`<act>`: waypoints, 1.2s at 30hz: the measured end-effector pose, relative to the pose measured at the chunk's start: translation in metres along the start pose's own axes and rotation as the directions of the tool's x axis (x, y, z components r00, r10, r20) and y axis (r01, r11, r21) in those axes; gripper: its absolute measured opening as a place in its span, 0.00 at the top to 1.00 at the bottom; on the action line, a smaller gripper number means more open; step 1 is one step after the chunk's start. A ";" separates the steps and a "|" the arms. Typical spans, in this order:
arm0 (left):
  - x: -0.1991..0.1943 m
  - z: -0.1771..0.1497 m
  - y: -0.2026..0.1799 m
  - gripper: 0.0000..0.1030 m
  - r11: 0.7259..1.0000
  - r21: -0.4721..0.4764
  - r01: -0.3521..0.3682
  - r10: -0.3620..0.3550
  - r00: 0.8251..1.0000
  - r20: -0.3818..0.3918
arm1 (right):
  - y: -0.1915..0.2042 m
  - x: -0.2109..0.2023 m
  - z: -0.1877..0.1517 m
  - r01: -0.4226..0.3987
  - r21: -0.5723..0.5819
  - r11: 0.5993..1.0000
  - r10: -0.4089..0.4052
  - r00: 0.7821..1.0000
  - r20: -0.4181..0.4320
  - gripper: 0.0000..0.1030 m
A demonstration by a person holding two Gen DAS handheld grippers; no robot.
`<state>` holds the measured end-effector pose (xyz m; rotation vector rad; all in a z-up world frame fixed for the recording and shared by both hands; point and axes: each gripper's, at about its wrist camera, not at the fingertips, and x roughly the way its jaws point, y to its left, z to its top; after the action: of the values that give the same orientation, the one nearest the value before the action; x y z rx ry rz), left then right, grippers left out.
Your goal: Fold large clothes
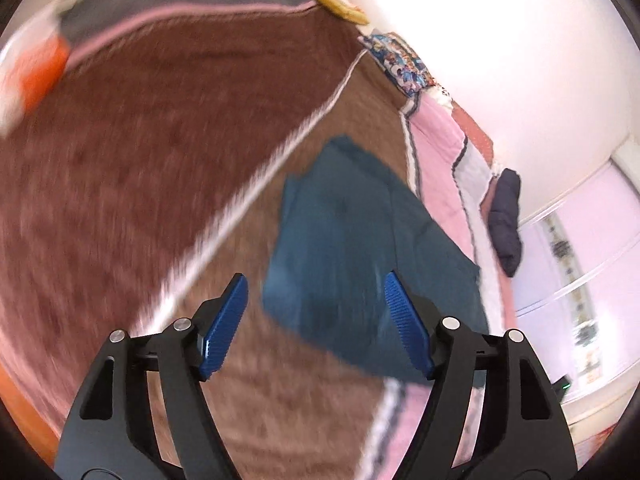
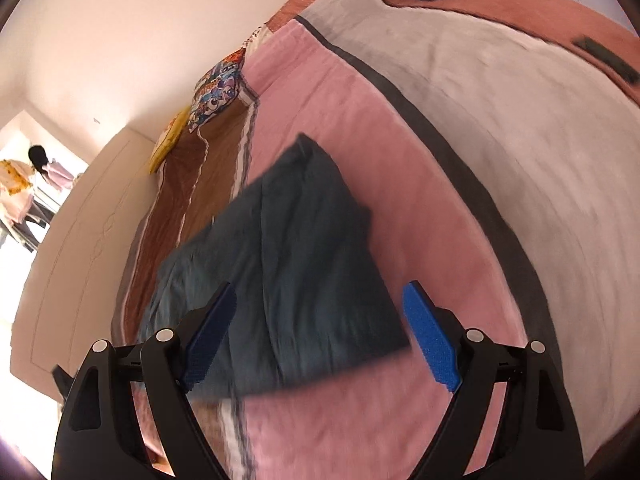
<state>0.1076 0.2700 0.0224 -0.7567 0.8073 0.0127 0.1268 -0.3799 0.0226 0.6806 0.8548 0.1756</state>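
A dark teal garment (image 1: 352,240) lies folded into a compact slab on the bed, across the seam between the brown blanket and the pink quilt. It also shows in the right wrist view (image 2: 288,264). My left gripper (image 1: 316,300) is open and empty, held above the garment's near edge. My right gripper (image 2: 320,312) is open and empty, above the garment's near end. Neither touches the cloth. Both views are blurred by motion.
A brown blanket (image 1: 160,140) covers the left of the bed, a pink and grey quilt (image 2: 440,140) the right. A dark navy garment (image 1: 506,220) lies on the quilt by the wall. A cartoon-print pillow (image 2: 216,88) and a yellow cushion (image 1: 332,2) lie at the head.
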 end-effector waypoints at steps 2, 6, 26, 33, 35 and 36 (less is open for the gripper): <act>0.002 -0.023 0.007 0.32 0.999 -0.030 0.020 -0.021 0.999 -0.030 | -0.008 -0.004 -0.019 -0.010 0.030 0.999 0.011 1.000 -0.022 0.20; 0.018 -0.051 0.007 0.31 0.998 -0.053 0.041 -0.044 0.997 -0.068 | -0.017 0.006 -0.049 -0.042 0.118 0.992 0.051 0.996 -0.077 0.18; 0.109 -0.037 0.000 0.26 0.987 -0.161 0.023 -0.036 0.996 -0.078 | 0.001 0.090 -0.059 -0.060 0.226 0.972 0.079 0.994 -0.075 0.13; 0.115 -0.028 0.000 0.55 0.977 -0.201 0.076 -0.080 0.997 -0.012 | -0.007 0.103 -0.050 -0.065 0.267 0.962 0.077 0.996 -0.033 0.45; 0.111 -0.025 -0.008 0.72 0.987 -0.149 0.066 -0.068 0.998 -0.009 | -0.006 0.100 -0.050 -0.062 0.252 0.966 0.073 0.997 -0.034 0.52; 0.108 -0.024 -0.013 0.74 0.991 -0.119 0.055 -0.056 0.998 -0.007 | -0.004 0.097 -0.049 -0.057 0.241 0.969 0.066 0.997 -0.033 0.57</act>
<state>0.1719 0.2169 -0.0518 -0.8924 0.8000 0.0071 0.1536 -0.3201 -0.0643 0.9335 0.9025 0.1432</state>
